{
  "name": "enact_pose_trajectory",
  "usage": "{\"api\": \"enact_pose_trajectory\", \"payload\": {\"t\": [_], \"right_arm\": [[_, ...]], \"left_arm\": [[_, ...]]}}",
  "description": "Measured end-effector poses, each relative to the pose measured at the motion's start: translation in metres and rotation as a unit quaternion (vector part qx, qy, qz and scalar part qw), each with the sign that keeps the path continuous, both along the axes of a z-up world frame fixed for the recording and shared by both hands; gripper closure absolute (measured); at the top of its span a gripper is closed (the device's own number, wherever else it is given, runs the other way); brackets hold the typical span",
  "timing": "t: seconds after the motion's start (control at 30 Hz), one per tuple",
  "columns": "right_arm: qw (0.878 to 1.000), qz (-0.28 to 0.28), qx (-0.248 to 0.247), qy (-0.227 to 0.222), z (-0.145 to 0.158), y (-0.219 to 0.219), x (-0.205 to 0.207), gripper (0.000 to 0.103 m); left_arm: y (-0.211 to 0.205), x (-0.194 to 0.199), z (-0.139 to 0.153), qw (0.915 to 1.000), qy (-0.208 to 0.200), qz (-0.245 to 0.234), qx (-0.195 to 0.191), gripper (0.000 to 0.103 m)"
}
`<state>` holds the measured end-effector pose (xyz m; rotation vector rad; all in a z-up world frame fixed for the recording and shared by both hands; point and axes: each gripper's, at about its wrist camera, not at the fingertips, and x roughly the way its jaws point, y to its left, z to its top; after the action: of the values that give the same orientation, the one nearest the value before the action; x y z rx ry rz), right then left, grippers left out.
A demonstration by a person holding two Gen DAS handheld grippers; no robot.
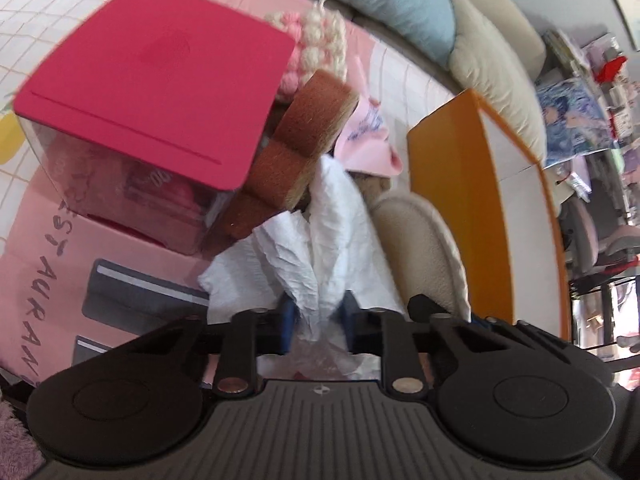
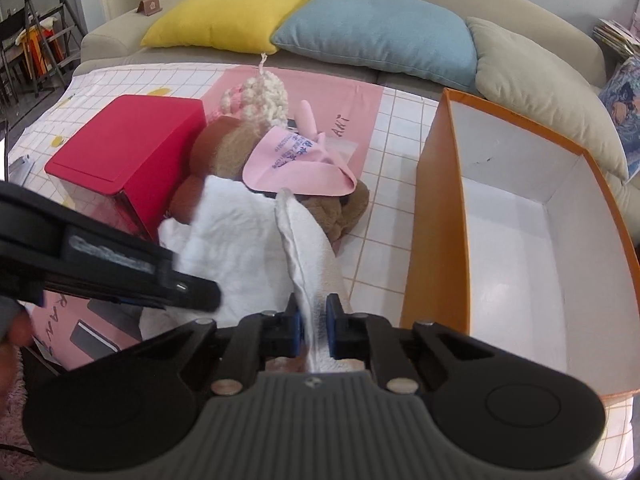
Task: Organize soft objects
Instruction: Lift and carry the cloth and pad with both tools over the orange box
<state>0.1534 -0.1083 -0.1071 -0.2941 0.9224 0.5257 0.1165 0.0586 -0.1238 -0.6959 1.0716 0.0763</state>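
My left gripper (image 1: 318, 320) and right gripper (image 2: 312, 320) each pinch the white cloth (image 2: 236, 224) beside the orange box (image 2: 436, 216), which holds nothing yet, so sorting has barely begun.

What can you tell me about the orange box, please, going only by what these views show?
The orange box is a rectangular, lidless container, seemingly cardboard, orange outside with a white interior. It stands upright and open on the grid-patterned cloth, right of the pile of soft items. What shows of its inside is bare. Neither gripper touches it; a beige cushion lies behind it.
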Motion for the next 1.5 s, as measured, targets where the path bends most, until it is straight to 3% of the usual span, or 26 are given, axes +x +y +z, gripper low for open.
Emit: {"api": "enact_pose_trajectory", "payload": {"t": [0.13,0.47,0.67,0.83,1.17,1.37,1.5], "right_arm": [[1.0,-0.01,0.006,-0.01,0.005,-0.007,-0.001,0.099],[0.997,-0.036,0.052,-0.044,0.041,-0.027,-0.013,0.101],[0.993,-0.044,0.09,-0.067,0.07,-0.039,-0.021,0.101],[0.988,-0.053,0.114,-0.091,0.096,-0.052,-0.028,0.101],[0.976,-0.092,0.101,-0.168,0.134,-0.087,-0.018,0.101],[0.974,-0.124,0.072,-0.178,0.137,-0.114,0.007,0.101],[0.974,-0.146,0.058,-0.164,0.129,-0.133,0.03,0.101]], "left_arm": [[0.01,-0.017,0.023,0.9994,-0.035,-0.002,0.004,0.091],[0.029,-0.048,0.081,0.9936,-0.109,-0.012,0.028,0.092],[0.01,-0.047,0.113,0.983,-0.157,-0.052,0.08,0.092],[-0.008,-0.041,0.131,0.9754,-0.182,-0.083,0.094,0.092],[-0.058,-0.006,0.159,0.9552,-0.24,-0.152,0.083,0.092],[-0.099,0.036,0.158,0.9464,-0.247,-0.2,0.059,0.092],[-0.127,0.065,0.145,0.9441,-0.232,-0.225,0.064,0.092]]}}
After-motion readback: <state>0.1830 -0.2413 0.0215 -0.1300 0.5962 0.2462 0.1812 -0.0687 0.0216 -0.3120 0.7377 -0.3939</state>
